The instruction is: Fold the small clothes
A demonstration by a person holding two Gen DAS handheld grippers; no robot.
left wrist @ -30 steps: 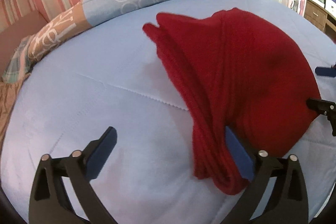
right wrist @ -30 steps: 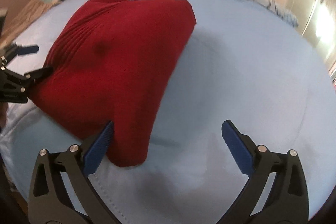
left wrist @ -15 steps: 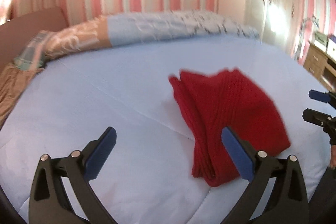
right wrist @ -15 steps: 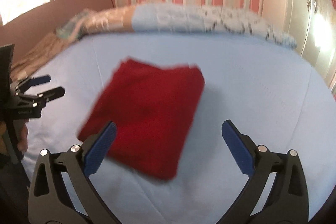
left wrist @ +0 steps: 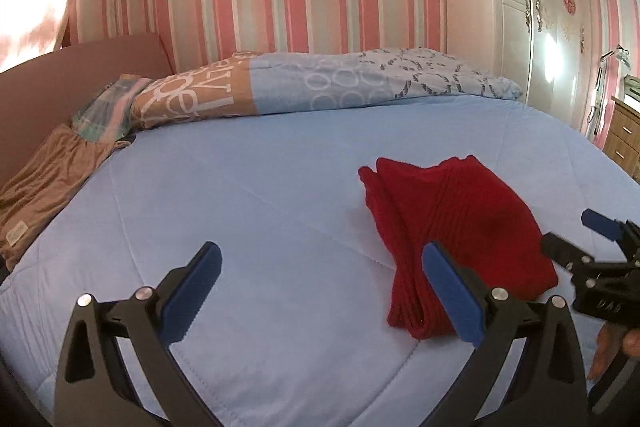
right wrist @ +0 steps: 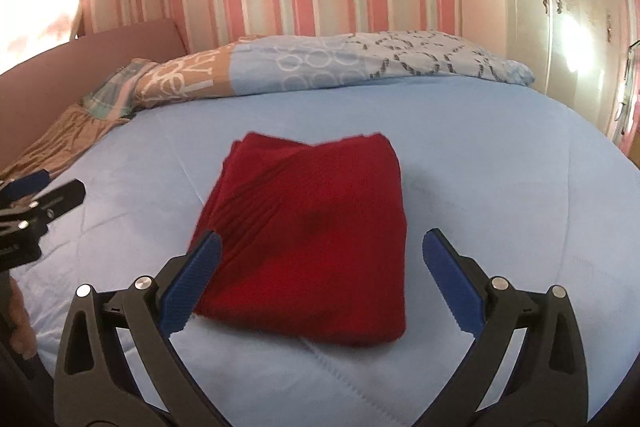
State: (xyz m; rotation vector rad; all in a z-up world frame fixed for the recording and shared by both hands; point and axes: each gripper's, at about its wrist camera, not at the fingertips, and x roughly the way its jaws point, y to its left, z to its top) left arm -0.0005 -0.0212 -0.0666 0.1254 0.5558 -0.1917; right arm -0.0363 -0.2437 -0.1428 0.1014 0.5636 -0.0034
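We see the folded red knit garment lying flat on the light blue quilt, a compact rectangle with its stacked layer edges showing along the side that faces the left wrist camera. Our left gripper hangs over bare quilt just beside that layered edge, its blue-padded jaws spread wide and holding nothing. Our right gripper hovers at the garment's near edge, jaws likewise wide apart and empty, one pad over the corner of the cloth, though we cannot tell whether it touches. The quilt stretches open on every side of the garment, with plenty of bare surface to the right and toward the far end. There a patterned duvet lies rolled across the bed, with a brown cloth beside it near the pink headboard. A white wardrobe stands past the bed's far right corner.
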